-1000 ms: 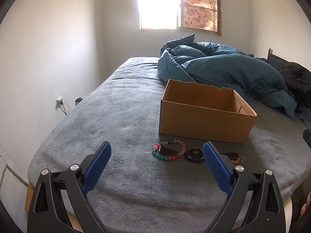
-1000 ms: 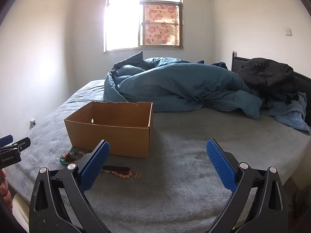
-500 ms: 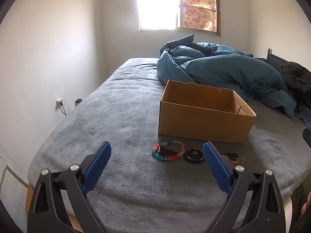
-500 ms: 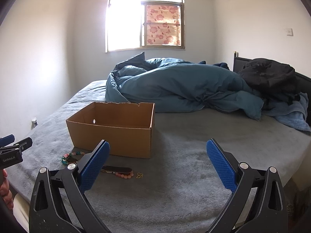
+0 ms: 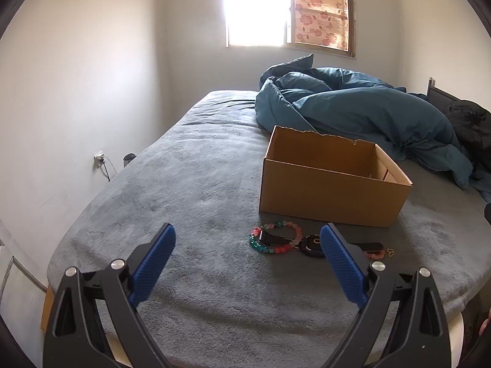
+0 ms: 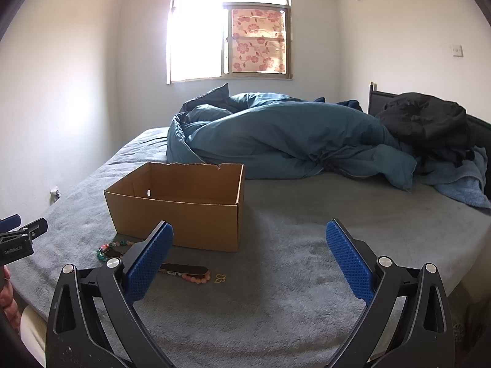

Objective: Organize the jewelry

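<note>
**Two open grippers above a bed, jewelry lying by a cardboard box**

The left gripper [image 5: 247, 239] hangs over a grey bed cover [image 5: 184, 190], its blue fingers [image 5: 153, 260] spread wide apart and holding nothing. Just beyond its right fingertip lies a bracelet of coloured beads [image 5: 274, 240], with a black watch [image 5: 311, 245] touching it. A pink bead bracelet [image 6: 196, 277] and a small gold charm [image 6: 220, 278] lie further right. An open cardboard box [image 5: 328, 196] stands just behind the jewelry.

The right gripper [image 6: 249, 237] is likewise spread wide and empty. The jewelry sits beyond its left finger, partly hidden by it. A crumpled blue duvet [image 6: 276, 141] lies far ahead of both.
</note>
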A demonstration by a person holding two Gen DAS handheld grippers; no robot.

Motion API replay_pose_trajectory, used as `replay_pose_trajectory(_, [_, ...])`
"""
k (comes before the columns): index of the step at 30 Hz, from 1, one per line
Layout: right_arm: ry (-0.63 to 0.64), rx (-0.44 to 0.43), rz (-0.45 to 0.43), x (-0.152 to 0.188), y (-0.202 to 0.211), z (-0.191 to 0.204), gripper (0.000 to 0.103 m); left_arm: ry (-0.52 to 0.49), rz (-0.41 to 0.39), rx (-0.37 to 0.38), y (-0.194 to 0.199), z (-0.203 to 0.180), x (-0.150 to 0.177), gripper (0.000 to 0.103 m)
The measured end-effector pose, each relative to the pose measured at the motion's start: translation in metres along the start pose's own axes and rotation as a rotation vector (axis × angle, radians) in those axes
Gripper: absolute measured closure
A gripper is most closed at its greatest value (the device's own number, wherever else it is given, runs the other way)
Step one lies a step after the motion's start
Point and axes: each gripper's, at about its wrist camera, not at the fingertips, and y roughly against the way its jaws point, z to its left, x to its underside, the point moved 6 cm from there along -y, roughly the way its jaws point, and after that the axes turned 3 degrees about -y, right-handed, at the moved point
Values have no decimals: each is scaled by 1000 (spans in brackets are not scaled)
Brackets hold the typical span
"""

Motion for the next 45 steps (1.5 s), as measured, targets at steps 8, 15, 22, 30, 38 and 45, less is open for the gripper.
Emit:
replay_pose_trajectory(8, [-2, 0, 0, 0, -1, 0, 7, 1, 1, -4, -1, 3, 1, 10])
replay_pose_trajectory(15, [-3, -1, 0, 0, -2, 0, 7, 0, 5, -6, -1, 3, 2, 10])
replay_pose_trajectory(22, [-5, -8, 8, 2, -3, 2, 7, 1, 11, -7, -2, 4, 3, 10])
replay_pose_trajectory(30, [-10, -11, 16, 3, -5, 2, 7, -1, 21, -13, -5, 4, 4, 10])
replay_pose_trajectory(38, [-17, -18, 25, 4, -7, 0, 7, -5, 29, -19, -10, 5, 5, 10])
replay_pose_trajectory(45, [-16, -21, 36, 5, -12, 1, 7, -5, 39, -21, -14, 5, 7, 10])
